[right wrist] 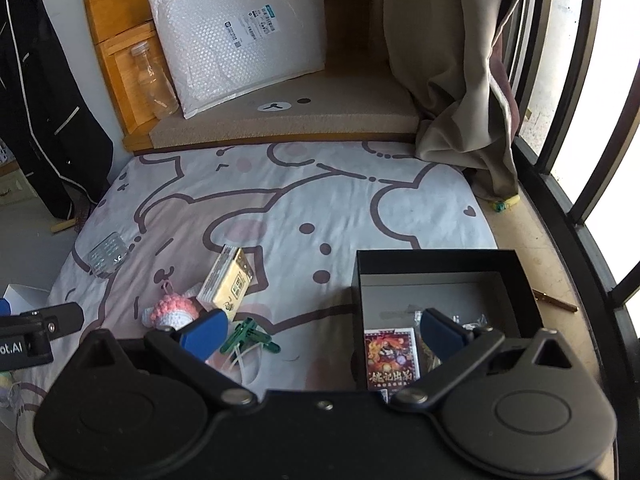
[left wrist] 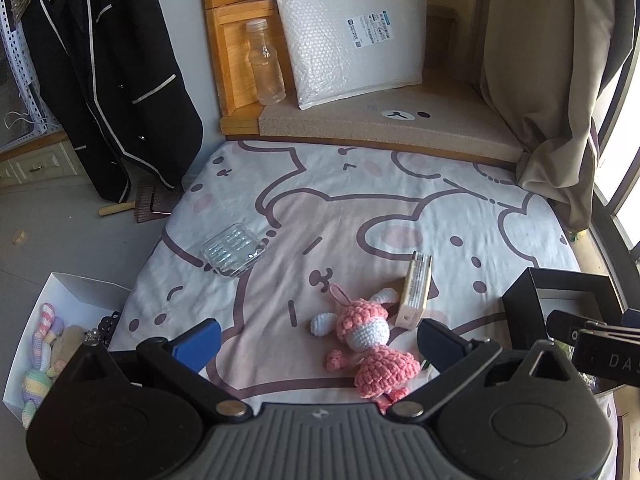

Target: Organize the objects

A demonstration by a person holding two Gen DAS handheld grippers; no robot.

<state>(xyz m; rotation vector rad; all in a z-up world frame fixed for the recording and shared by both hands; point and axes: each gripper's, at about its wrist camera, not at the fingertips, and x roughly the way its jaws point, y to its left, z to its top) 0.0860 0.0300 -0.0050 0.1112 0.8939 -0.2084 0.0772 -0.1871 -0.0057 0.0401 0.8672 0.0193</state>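
A pink crochet bunny doll (left wrist: 366, 342) lies on the bed sheet (left wrist: 340, 216), between the fingers of my open left gripper (left wrist: 316, 340); the doll also shows in the right wrist view (right wrist: 174, 310). A tan card box (left wrist: 414, 294) stands beside it, also seen from the right (right wrist: 228, 282). My right gripper (right wrist: 322, 332) is open and empty, its right finger over the black box (right wrist: 436, 264), which holds a red card pack (right wrist: 392, 356). Green clips (right wrist: 250, 340) lie by its left finger. A clear plastic case (left wrist: 234, 250) lies to the left.
A white box (left wrist: 80, 300) with pastel crochet toys sits on the floor at the left. A bubble mailer (left wrist: 352, 32) and a clear bottle (left wrist: 264, 62) stand at the bed head. A black jacket (left wrist: 104, 80) hangs at the left, a curtain (left wrist: 552, 80) at the right.
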